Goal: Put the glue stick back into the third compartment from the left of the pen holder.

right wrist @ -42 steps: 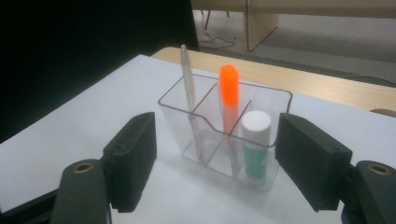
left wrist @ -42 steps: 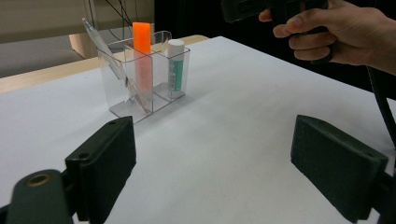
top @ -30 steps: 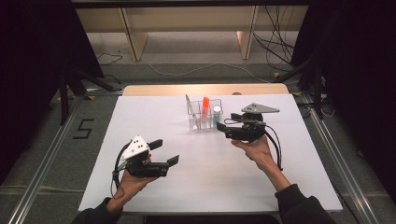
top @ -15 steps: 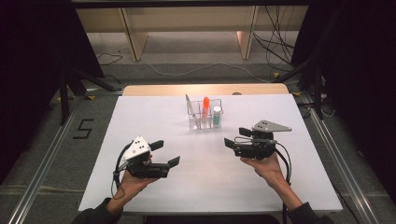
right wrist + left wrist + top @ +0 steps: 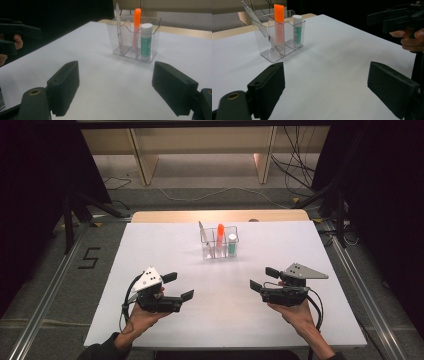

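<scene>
Both tongs wide apart, empty: left tongs [image 5: 179,286], right tongs [image 5: 263,279]. Clear plastic three-slot organiser [image 5: 219,251] w/ pen, orange marker, glue stick sits mid-surface, far side. Risk: careless reach tips it.

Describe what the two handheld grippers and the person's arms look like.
The left gripper has a black body, two blocky black jaws, a white three-cornered top plate with dark dots and a black cable. The right gripper matches, with a grey plate. A brass-coloured ring sits at each jaw base. Dark sleeves cover the forearms.
</scene>
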### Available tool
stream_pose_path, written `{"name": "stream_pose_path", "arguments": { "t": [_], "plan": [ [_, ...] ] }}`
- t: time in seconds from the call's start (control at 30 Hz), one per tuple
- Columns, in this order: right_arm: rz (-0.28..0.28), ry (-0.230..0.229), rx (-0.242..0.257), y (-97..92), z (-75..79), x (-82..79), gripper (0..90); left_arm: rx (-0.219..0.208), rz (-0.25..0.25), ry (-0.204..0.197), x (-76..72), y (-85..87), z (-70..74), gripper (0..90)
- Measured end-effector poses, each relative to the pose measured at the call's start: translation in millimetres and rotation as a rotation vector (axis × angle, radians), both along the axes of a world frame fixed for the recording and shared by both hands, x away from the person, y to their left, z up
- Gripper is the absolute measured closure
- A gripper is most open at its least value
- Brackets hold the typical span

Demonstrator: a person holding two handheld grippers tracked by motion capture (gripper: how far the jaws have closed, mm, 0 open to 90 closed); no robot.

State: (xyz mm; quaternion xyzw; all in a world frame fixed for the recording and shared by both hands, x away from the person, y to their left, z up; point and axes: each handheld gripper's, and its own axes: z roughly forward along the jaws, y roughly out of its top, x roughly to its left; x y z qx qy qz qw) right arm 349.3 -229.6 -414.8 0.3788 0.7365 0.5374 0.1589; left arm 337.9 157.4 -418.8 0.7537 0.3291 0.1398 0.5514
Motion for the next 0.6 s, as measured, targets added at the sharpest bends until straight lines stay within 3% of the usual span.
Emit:
{"name": "stream_pose_path", "arguments": {
  "t": [0.6],
  "plan": [
    [-0.007, 0.022, -0.006, -15.6, -13.4, -24.7, 22.2, 0.015, -0.023, 0.025, -8.7, -0.8, -2.8, 13.9]
  ]
}}
